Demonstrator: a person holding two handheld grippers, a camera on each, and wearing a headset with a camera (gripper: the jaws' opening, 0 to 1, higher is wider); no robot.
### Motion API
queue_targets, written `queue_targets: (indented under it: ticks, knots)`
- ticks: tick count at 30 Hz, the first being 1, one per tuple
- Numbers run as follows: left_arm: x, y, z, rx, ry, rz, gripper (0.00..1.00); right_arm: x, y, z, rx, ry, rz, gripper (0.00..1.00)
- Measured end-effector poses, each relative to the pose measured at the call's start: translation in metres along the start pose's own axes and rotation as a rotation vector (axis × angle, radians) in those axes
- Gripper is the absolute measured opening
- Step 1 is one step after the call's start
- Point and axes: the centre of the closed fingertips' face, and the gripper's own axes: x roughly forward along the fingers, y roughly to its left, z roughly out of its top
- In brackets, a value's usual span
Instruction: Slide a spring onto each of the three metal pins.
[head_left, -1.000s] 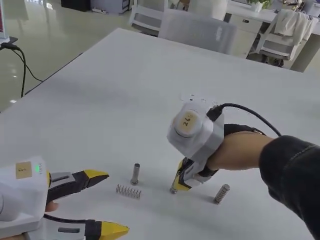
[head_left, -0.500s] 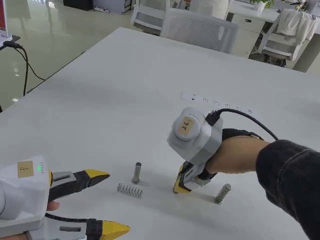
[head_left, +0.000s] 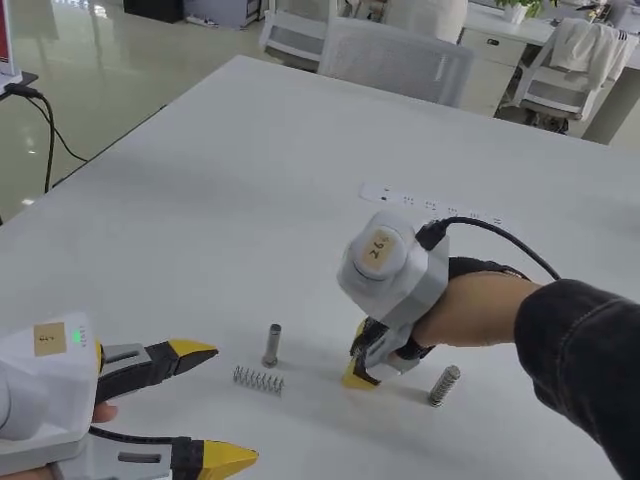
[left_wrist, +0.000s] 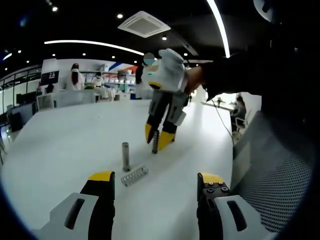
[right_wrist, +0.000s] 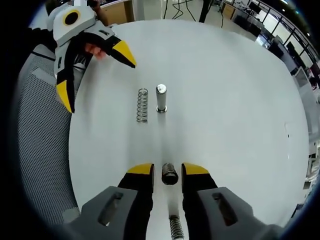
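At the left, the left gripper (head_left: 230, 405) is hovering low over the counter (head_left: 300, 170), its fingers (left_wrist: 102, 177) spread wide and carrying nothing. Just ahead of it the loose spring (head_left: 258, 380) is lying flat on its side, close beside the bare pin (head_left: 272, 345), which is standing upright with no spring on it. A careless sweep in for that spring is likely to knock this pin over or send the spring rolling away across the counter. Further right, the right gripper (head_left: 362, 378) is pointing down at the middle pin (right_wrist: 170, 174), which is already wearing its spring. The fingers are sitting barely parted on either side of it with a sliver of gap showing, so they appear to be pinching nothing. Pulling away at a slant risks catching a coil and tipping the pin. At the far right the third pin (head_left: 445, 385), also sprung, is standing near the person's hand (head_left: 470, 310), which could brush it while withdrawing.
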Motion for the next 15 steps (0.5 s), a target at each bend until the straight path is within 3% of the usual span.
queue_targets:
  ticks: [9, 15]
  knots:
    - [0.0, 0.001, -0.001, 0.001, 0.001, 0.001, 0.62, -0.006, 0.008, 0.021, -0.023, -0.045, -0.004, 0.21]
    - [0.0, 0.001, -0.001, 0.003, 0.001, 0.003, 0.62, -0.008, 0.019, 0.039, -0.017, -0.09, 0.024, 0.2]
